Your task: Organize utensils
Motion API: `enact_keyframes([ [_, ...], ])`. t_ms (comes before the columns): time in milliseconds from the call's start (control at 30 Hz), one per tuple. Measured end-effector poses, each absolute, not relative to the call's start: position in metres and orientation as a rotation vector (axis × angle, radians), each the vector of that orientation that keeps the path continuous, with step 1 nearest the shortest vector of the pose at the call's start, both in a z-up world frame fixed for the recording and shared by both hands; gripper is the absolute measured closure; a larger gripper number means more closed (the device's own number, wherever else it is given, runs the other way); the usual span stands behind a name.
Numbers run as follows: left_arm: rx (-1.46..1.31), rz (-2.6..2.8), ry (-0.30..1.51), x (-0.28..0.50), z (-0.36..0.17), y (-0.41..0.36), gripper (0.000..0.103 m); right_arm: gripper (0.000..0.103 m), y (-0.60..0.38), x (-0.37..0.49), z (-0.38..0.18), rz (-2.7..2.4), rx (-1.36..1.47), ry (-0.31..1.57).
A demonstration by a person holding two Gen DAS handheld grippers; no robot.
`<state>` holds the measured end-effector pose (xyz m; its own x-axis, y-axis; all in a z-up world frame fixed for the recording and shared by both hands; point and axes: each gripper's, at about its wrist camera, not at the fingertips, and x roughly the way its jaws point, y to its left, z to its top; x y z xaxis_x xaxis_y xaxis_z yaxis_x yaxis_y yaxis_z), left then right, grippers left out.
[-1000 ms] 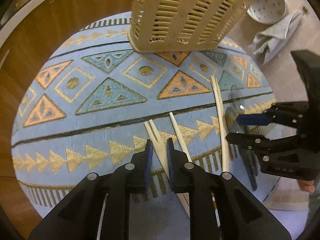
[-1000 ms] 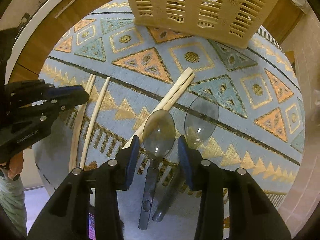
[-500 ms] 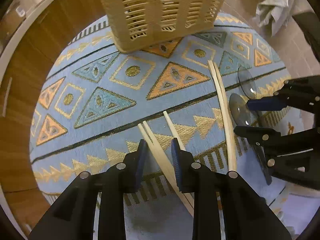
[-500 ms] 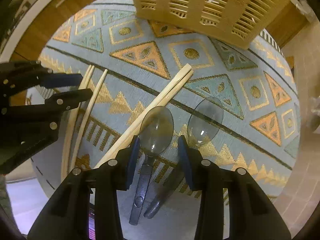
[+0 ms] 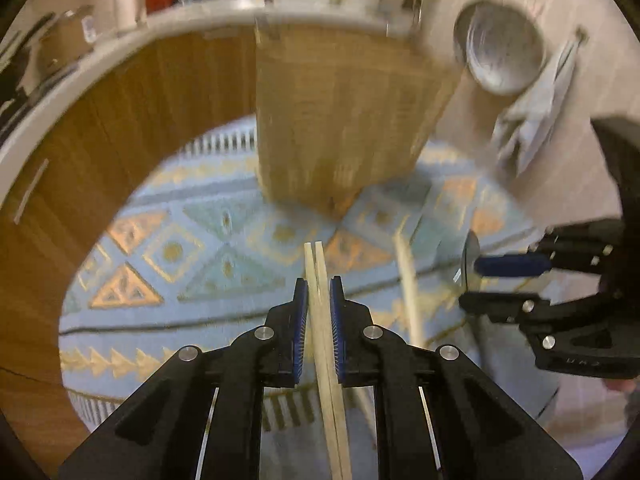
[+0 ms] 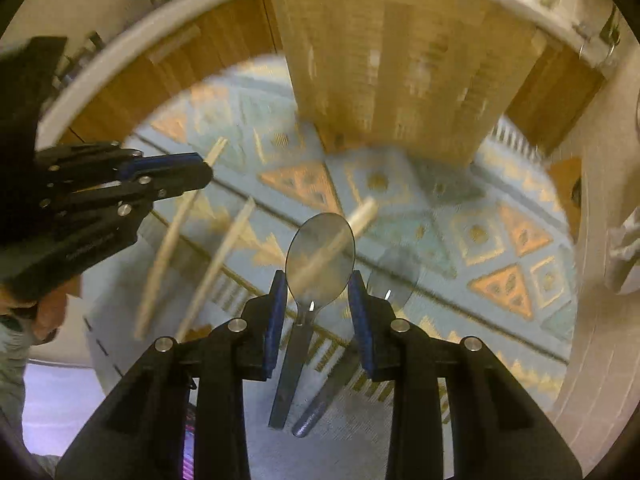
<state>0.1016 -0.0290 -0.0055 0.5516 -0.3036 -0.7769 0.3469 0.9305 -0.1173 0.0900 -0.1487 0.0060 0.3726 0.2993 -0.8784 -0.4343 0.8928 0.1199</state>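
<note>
Left gripper (image 5: 319, 300) is clamping paired chopsticks (image 5: 320, 280) at frame centre, lifting them basketward (image 5: 340, 120); right gripper (image 6: 319, 296) is pinching a spoon (image 6: 320, 256) likewise.

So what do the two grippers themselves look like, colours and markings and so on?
Both are matte black plastic with angular linkage arms joined by silver round pins. Left gripper and right gripper each end in two flat fingers faced with ribbed blue pads. Faint pale lettering sits on the body of each, too blurred to read. No cables show. A bare hand with a grey-green sleeve grips the left one.
</note>
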Motion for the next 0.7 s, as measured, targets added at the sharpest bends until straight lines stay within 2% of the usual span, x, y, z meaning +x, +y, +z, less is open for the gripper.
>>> enact_keyframes([
  [167, -0.035, -0.411, 0.681, 0.09, 0.05, -0.019, 0.094, 0.075, -0.16, 0.079, 0.066, 0.482, -0.074, 0.881],
  [200, -0.063, -0.416, 0.613, 0.087, 0.067, -0.018, 0.096, 0.075, -0.161, 0.078, 0.078, 0.475, -0.064, 0.841],
  [233, -0.082, -0.421, 0.567, 0.083, 0.078, -0.013, 0.103, 0.075, -0.162, 0.078, 0.091, 0.47, -0.047, 0.804],
  [433, -0.114, -0.447, 0.378, 0.08, 0.138, -0.026, 0.103, 0.075, -0.181, 0.09, 0.143, 0.452, 0.034, 0.654],
  [533, -0.114, -0.493, 0.403, 0.092, 0.144, -0.033, 0.103, 0.075, -0.19, 0.098, 0.155, 0.45, 0.057, 0.643],
  [633, -0.093, -0.548, 0.512, 0.105, 0.122, -0.038, 0.102, 0.075, -0.206, 0.098, 0.152, 0.423, 0.063, 0.664],
  [667, -0.083, -0.585, 0.587, 0.112, 0.107, -0.043, 0.098, 0.075, -0.211, 0.097, 0.15, 0.413, 0.065, 0.673],
  [700, -0.081, -0.596, 0.628, 0.116, 0.095, -0.044, 0.086, 0.075, -0.219, 0.097, 0.145, 0.404, 0.073, 0.692],
])
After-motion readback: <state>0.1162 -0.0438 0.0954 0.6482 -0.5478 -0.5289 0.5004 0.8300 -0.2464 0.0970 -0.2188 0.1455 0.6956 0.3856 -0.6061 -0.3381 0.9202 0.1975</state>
